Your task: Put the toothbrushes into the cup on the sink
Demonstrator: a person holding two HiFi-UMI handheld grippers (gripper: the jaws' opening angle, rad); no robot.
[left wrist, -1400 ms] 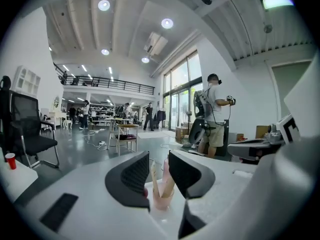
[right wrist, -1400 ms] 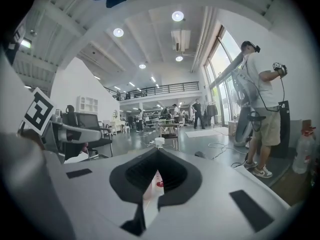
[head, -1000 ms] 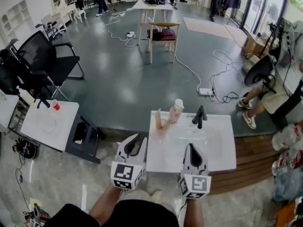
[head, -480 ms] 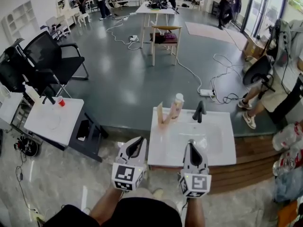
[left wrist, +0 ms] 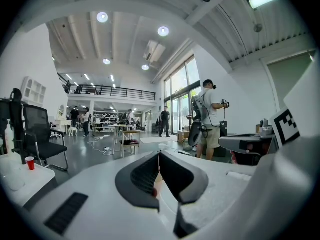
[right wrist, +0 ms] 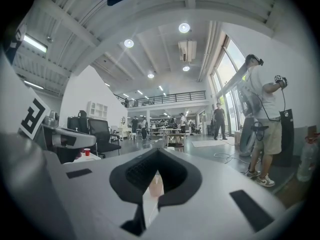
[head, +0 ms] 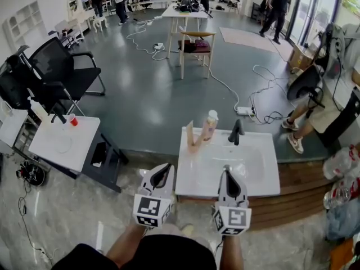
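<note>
Both grippers are hovering at the near edge of the white sink (head: 256, 184). The left gripper (head: 166, 169) is closing its jaws tip to tip on nothing, and the right gripper (head: 227, 172) is sitting shut and empty. What looks like the tan cup (head: 192, 139) is standing upright at the far-left corner, one o'clock from the left gripper and eleven from the right. Toothbrushes are too small to pick out.

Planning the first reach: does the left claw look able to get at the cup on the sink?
Probably yes: the left claw hovers by the sink's near left corner, and nothing stands between it and the cup.
</note>
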